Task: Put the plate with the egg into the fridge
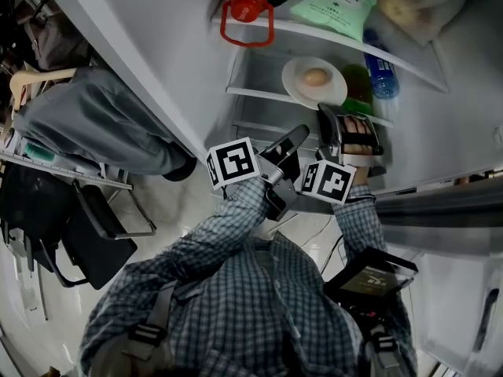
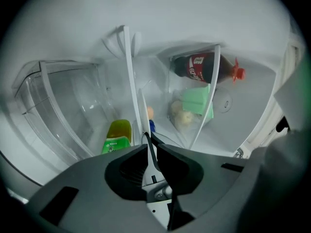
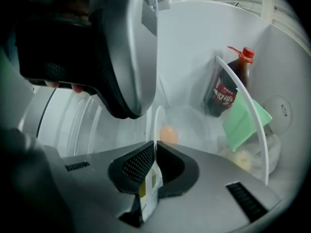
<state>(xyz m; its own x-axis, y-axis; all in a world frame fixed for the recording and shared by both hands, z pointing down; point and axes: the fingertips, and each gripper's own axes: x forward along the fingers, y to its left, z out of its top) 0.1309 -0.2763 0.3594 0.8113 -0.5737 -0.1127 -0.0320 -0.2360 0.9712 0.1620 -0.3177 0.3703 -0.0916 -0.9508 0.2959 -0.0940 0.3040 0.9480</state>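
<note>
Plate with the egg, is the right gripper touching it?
Touching. The right gripper view shows the right gripper with its jaws closed on the thin white rim of the plate, and the egg sits just beyond them.

No print can be read: the dark bottle has a red label with blurred white characters, and the green packet, upper right of the head view, bears illegible marks.

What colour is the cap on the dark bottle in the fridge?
Red. The cap on the bottle shows best in the right gripper view.
</note>
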